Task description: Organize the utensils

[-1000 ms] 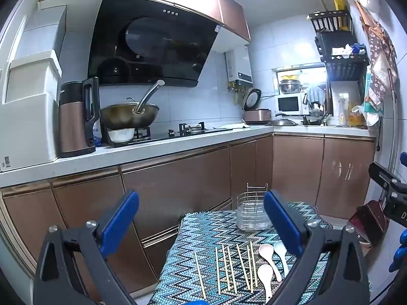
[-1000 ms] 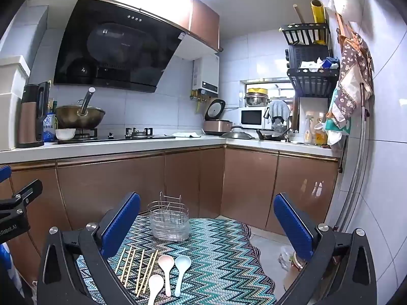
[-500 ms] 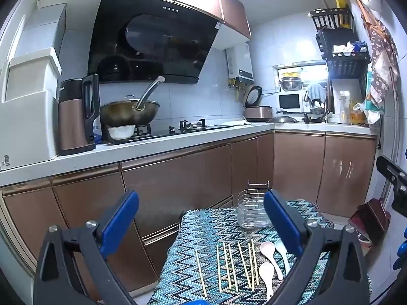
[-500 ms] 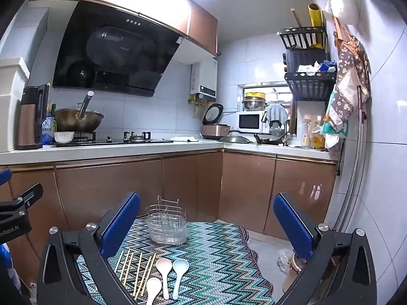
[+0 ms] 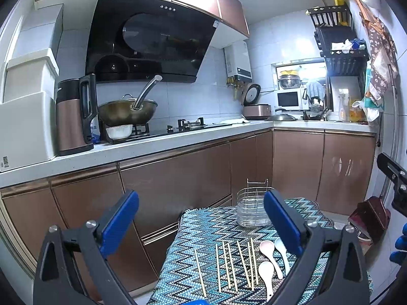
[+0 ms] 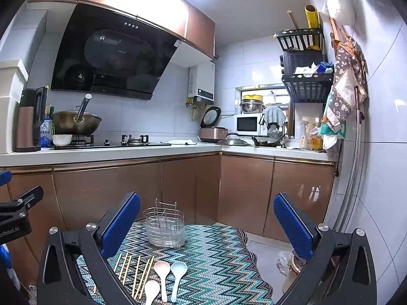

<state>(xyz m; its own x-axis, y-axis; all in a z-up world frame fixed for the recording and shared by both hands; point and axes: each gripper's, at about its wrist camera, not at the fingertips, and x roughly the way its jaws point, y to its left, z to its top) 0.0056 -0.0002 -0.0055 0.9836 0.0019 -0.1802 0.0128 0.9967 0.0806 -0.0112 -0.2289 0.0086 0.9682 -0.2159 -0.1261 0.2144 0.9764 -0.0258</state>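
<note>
On the zigzag-patterned cloth (image 5: 203, 223) that covers the small counter, the utensils lie in a loose row: the chopsticks (image 5: 235, 264) side by side, near to each other but not bundled, and just to their right three spoons (image 5: 271, 256), one pink, one pale blue, one white. Behind them, well apart from the row, stands the wire utensil holder (image 6: 165, 228), upright and, as far as the views show, empty.

The left gripper (image 5: 201, 218) hangs above the near edge of the cloth with its fingers (image 5: 119, 218) spread wide and nothing between them. The right gripper (image 6: 207, 219) is likewise wide apart and empty, aimed more toward the holder and the bare right half of the cloth. Nothing looks sorted yet, so the whole task seems to lie ahead.

Several things could go wrong from here. The chopsticks are thin and lie flat on a woven, yielding surface, so the fingers may close over one and slip, or pinch the cloth along with it and drag the whole row askew. They lie so near each other that a grasp meant for one may catch two, or roll a neighbour toward the counter's edge. The spoons' smooth, rounded bowls may squirt out of a hard squeeze. The holder looks light; a utensil pushed in at a slant could tip it or shove it back off the cloth. Both grippers working the same small row also risk bumping each other.
</note>
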